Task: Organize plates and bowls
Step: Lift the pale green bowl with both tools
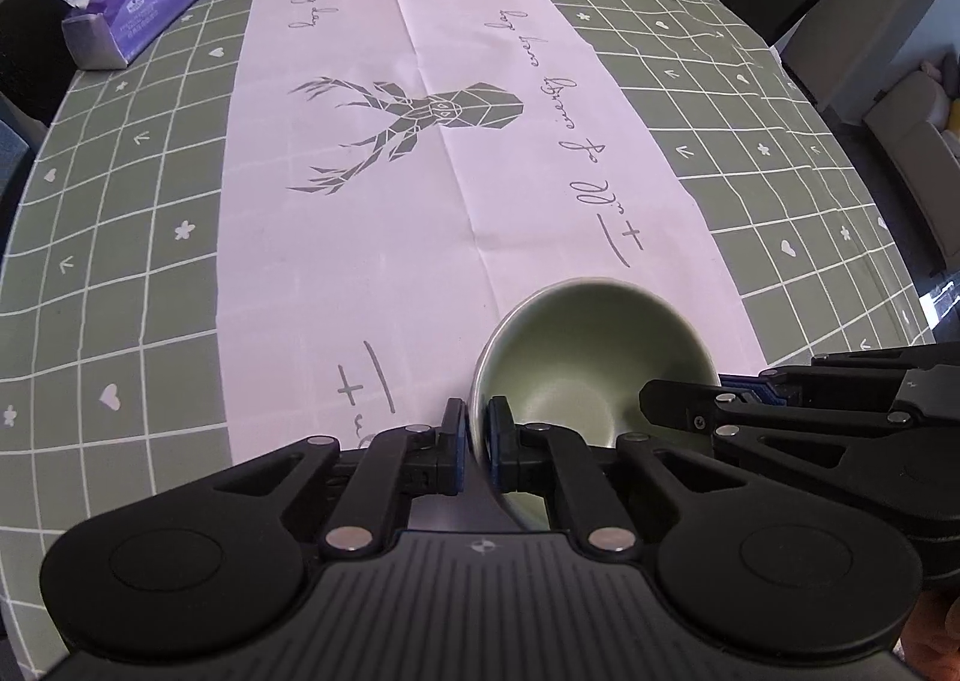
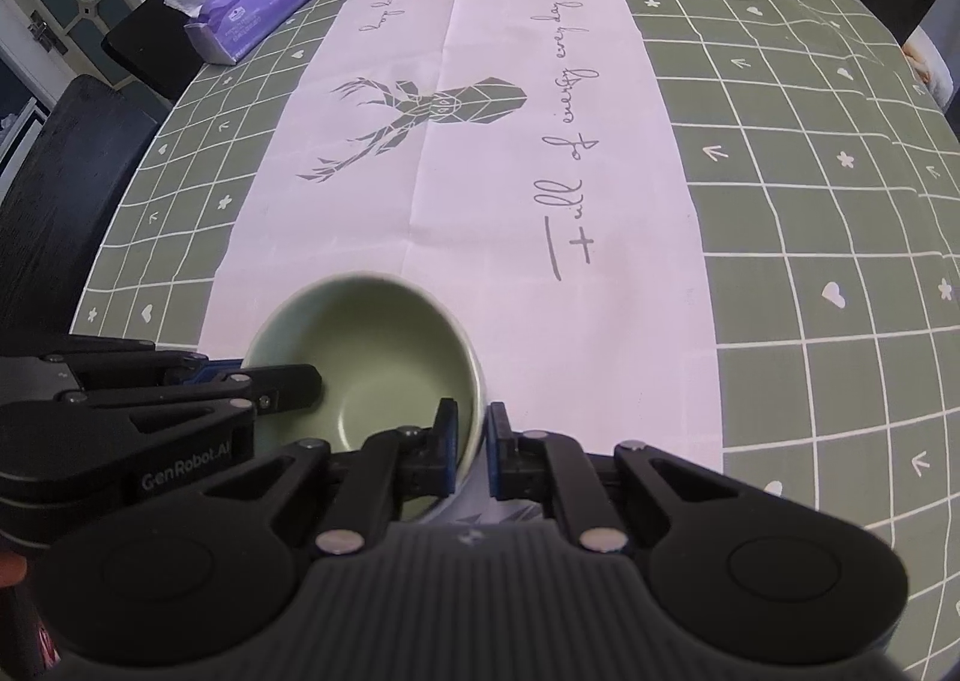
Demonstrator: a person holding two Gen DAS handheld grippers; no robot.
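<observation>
Gripping green bowl (image 1: 591, 357) rim, nothing inside.

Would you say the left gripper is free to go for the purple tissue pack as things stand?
Probably not yet: the left gripper is shut on the green bowl's rim, as is the right gripper. The path across the tablecloth to the tissue pack looks unobstructed.

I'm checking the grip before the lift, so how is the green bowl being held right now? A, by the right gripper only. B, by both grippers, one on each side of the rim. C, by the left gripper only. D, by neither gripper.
B: the left gripper and the right gripper each pinch the wall of the bowl at opposite sides of its rim.
</observation>
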